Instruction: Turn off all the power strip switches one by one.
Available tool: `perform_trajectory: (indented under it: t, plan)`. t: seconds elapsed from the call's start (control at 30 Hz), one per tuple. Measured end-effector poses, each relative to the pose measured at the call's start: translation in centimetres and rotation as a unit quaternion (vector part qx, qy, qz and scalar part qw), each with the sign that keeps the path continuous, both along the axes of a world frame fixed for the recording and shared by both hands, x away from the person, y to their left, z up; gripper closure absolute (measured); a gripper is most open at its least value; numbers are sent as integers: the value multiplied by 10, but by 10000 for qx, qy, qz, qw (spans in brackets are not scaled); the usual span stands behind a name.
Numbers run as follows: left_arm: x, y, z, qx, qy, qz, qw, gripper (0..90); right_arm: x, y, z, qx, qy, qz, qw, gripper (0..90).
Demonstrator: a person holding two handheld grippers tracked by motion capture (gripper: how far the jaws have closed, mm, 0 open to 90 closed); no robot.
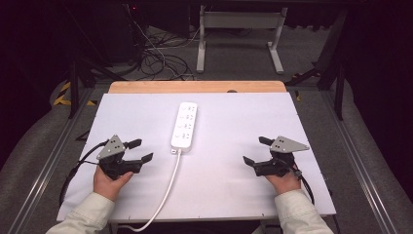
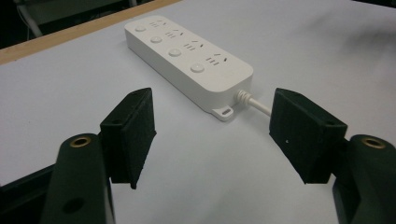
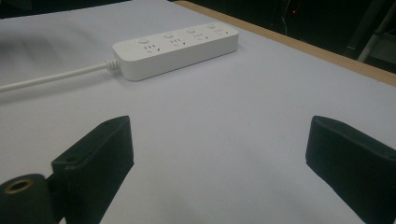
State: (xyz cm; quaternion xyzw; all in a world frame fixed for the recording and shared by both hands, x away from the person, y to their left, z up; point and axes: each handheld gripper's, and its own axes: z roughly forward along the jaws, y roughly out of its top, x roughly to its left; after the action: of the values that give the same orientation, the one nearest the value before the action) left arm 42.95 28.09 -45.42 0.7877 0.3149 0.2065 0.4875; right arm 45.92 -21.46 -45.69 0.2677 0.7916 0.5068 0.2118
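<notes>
A white power strip (image 1: 184, 125) with several sockets and round buttons lies lengthwise in the middle of the white table top (image 1: 229, 170); its white cable (image 1: 168, 187) runs off the near edge. My left gripper (image 1: 140, 150) rests low at the left, jaws open and empty, pointing toward the strip (image 2: 187, 56). At the right, my right gripper (image 1: 257, 150) is open too, with nothing between its jaws, and faces the strip (image 3: 175, 44) from the other side. In the left gripper view the gap (image 2: 212, 133) frames the strip's cable end.
A wooden edge (image 1: 197, 87) borders the far side of the table. Beyond it stand a white table frame (image 1: 238, 29) and tangled cables (image 1: 158, 61) on the floor. Metal rails (image 1: 360, 165) run along both sides.
</notes>
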Motion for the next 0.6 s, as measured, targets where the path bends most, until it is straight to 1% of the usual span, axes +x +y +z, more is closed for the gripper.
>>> perform_trajectory:
  t: [0.13, 0.2, 0.47, 0.53, 0.57, 0.6]
  plan:
    - [0, 1, 1, -9, -10, -16, 10000, 349, 0, 0, 0, 10, 3, 10, 10000, 84]
    - [-1, 1, 2, 2, -57, 3, 10000, 354, 0, 0, 0, 16, 4, 4, 10000, 84]
    - [-2, 2, 2, 129, -134, 56, 9998, 369, 0, 0, 0, 16, -4, 9, 10000, 84]
    - [-2, 2, 3, 101, -129, 21, 9999, 404, 0, 1, 0, 12, 5, 2, 10000, 84]
    - [-2, 2, 4, 131, -111, 17, 9999, 433, 0, 0, 0, 3, 1, 5, 10000, 84]
    - [-1, 2, 5, 145, -47, 9, 9999, 487, 0, 1, 0, 12, 3, -1, 10000, 84]
